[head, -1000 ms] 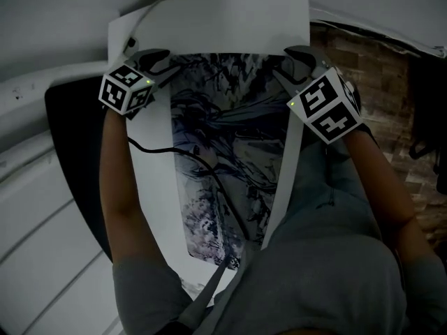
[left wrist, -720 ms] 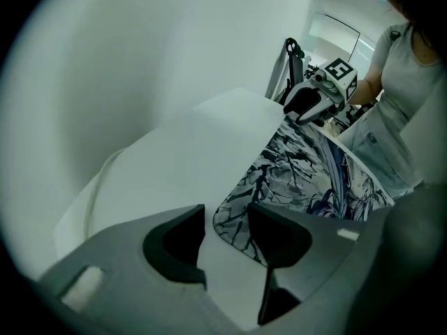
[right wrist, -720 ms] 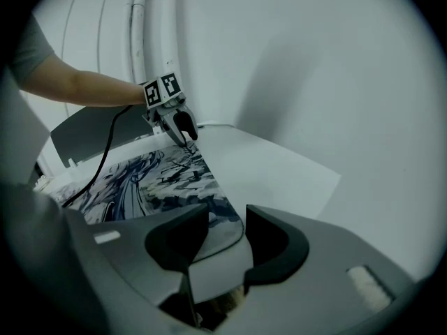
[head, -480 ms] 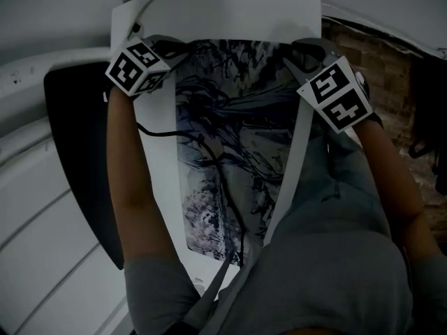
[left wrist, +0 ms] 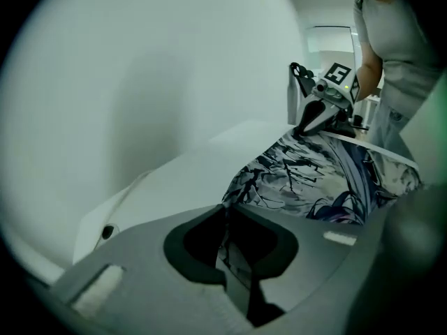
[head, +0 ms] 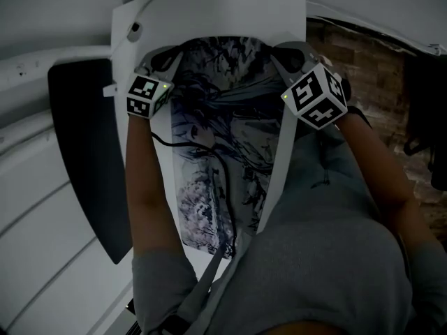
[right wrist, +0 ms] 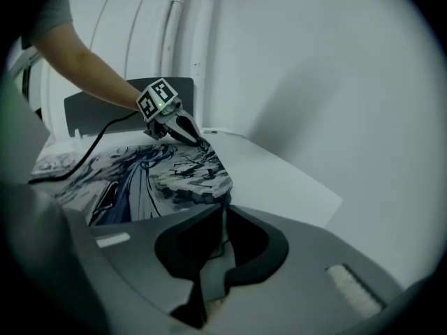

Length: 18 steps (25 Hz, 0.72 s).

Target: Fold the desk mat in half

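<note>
The desk mat [head: 216, 117], printed with a dark blue and black drawing, lies flat on a white table top [head: 223, 12] and runs away from the person. My left gripper [head: 170, 56] sits at the mat's far left corner, my right gripper [head: 281, 53] at its far right corner. Both pairs of jaws have just been closing. In the left gripper view the mat [left wrist: 314, 180] has its corner pinched between the jaws of the left gripper [left wrist: 225, 211]. The right gripper view shows the same with the mat [right wrist: 154, 180] and the right gripper [right wrist: 225, 202].
A black cable [head: 209, 159] trails across the mat from the left hand. A dark flat panel [head: 84, 152] stands along the table's left side. Brick-patterned floor [head: 377, 61] shows at the right. The person's grey shirt [head: 328, 257] fills the near right.
Both grippers' jaws have gone from wide open to closed on the mat's far corners. Both grippers have tipped further down; the left cube has shifted slightly toward the person.
</note>
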Each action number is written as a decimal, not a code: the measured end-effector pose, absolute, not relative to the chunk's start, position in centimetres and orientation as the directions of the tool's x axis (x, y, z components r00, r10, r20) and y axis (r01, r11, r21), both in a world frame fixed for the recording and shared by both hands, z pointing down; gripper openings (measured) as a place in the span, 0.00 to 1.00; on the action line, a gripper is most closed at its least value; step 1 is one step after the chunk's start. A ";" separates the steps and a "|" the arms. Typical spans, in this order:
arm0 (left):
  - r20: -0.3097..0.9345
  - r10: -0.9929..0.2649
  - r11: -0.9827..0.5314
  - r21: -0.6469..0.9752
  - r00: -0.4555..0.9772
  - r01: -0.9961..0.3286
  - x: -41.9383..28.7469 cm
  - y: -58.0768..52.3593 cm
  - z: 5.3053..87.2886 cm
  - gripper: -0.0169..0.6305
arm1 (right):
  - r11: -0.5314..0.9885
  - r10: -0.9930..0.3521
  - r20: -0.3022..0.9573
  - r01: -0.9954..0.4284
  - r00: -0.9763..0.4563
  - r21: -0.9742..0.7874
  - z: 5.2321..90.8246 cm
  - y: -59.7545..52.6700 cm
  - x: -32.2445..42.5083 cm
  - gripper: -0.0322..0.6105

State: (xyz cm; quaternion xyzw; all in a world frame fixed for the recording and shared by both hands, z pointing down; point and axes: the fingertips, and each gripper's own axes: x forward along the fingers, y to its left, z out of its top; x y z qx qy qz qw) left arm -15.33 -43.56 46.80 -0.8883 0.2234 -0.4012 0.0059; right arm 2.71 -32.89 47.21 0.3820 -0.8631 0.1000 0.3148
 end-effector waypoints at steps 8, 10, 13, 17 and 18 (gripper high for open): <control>0.807 -0.414 -0.903 -0.305 0.421 -0.304 -18.3 -39.5 47.2 0.09 | 0.790 -0.563 0.567 -0.593 -0.601 0.155 44.0 -30.1 1.2 0.09; 0.842 -0.387 -0.913 -0.292 0.376 -0.287 -19.1 -38.0 47.5 0.09 | 0.828 -0.516 0.561 -0.544 -0.647 0.134 44.1 -28.8 0.5 0.09; 0.872 -0.376 -0.913 -0.291 0.315 -0.284 -19.9 -36.4 47.8 0.09 | 0.889 -0.428 0.564 -0.441 -0.706 0.122 45.0 -26.1 -0.5 0.09; 0.896 -0.374 -0.908 -0.302 0.238 -0.288 -21.1 -35.1 48.0 0.09 | 0.936 -0.343 0.597 -0.320 -0.725 0.149 46.6 -23.4 -2.0 0.09; 0.898 -0.381 -0.907 -0.316 0.219 -0.279 -21.3 -34.8 48.1 0.09 | 0.943 -0.323 0.607 -0.301 -0.726 0.141 47.0 -22.8 -2.3 0.09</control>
